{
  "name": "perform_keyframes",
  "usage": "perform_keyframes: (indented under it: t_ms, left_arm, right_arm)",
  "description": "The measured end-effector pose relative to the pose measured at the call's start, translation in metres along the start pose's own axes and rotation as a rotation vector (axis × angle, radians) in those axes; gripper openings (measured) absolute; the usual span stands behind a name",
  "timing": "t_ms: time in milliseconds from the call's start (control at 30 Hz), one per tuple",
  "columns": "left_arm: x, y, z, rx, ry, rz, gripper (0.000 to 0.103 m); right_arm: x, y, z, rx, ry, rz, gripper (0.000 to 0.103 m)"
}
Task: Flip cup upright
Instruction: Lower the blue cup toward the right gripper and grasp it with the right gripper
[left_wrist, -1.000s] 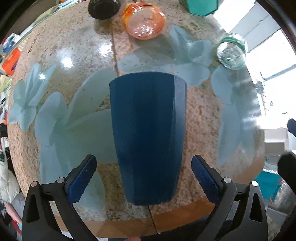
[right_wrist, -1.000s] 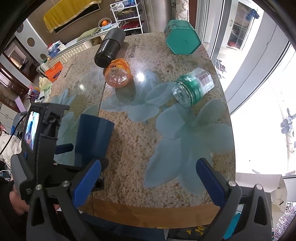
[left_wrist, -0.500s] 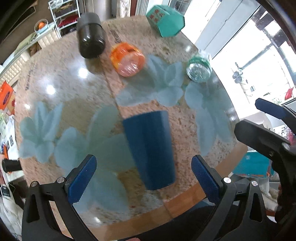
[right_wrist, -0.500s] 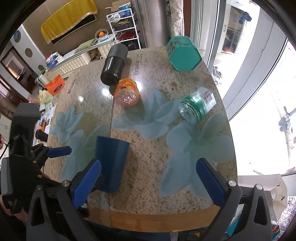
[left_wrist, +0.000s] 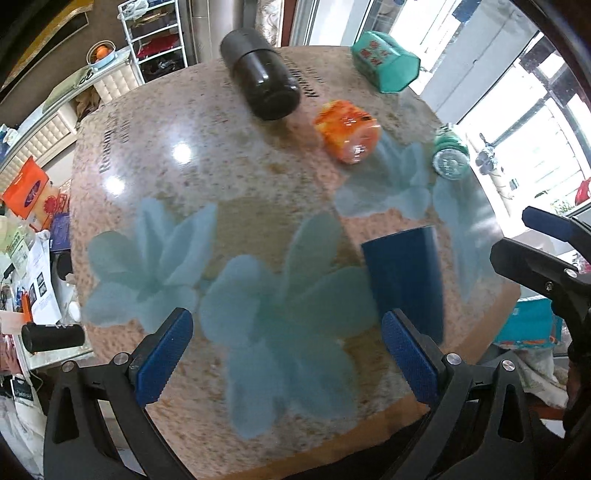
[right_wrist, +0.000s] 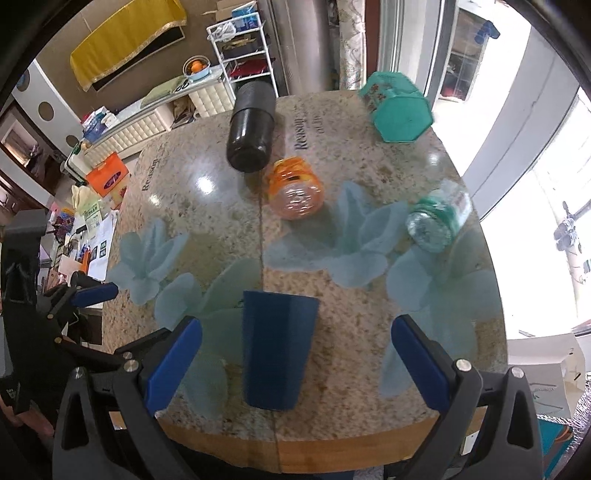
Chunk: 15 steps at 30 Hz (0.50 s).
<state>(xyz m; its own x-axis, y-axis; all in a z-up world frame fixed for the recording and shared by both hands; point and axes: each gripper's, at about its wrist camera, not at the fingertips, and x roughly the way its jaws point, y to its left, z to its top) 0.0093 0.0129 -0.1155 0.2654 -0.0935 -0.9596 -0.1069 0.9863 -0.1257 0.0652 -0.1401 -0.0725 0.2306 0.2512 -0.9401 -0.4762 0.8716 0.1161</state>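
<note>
A dark blue cup (right_wrist: 275, 349) stands on the table near its front edge, wider end away from me, narrower end toward me; it also shows in the left wrist view (left_wrist: 406, 280). I cannot see its opening. My right gripper (right_wrist: 295, 363) is open, raised above the front edge with the cup between its fingers but apart from them. My left gripper (left_wrist: 286, 356) is open and empty, left of the cup, its right finger (left_wrist: 410, 358) overlapping the cup's near end in view.
On the stone table (right_wrist: 369, 332) with pale blue flower prints lie a black cylinder (right_wrist: 251, 129), an orange jar (right_wrist: 295, 190), a green-labelled clear bottle (right_wrist: 439, 218) and a teal hexagonal box (right_wrist: 399, 107). Cluttered furniture stands at left; a window at right.
My left gripper has pulled back and swung left, away from the cup. My right gripper has moved left and now frames the cup. The cup has stayed in place.
</note>
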Motion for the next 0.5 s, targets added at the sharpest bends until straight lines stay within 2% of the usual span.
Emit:
perform_keyframes:
  t_ms: [300,367,500]
  left_arm:
    - [0.012,0.027,-0.003,0.002,0.021,0.029,0.103]
    - [0.017,0.031,-0.004,0.001,0.033,0.025,0.103]
    - [0.029,0.035,-0.008,0.011,0.060,0.017,0.103]
  right_arm:
    - [0.043,0.016,0.006,0.005,0.133,-0.008,0.103]
    - [0.058,0.015,0.006,0.014,0.178,-0.030,0.103]
    - [0.087,0.010,0.005,0.059,0.271,-0.014,0.103]
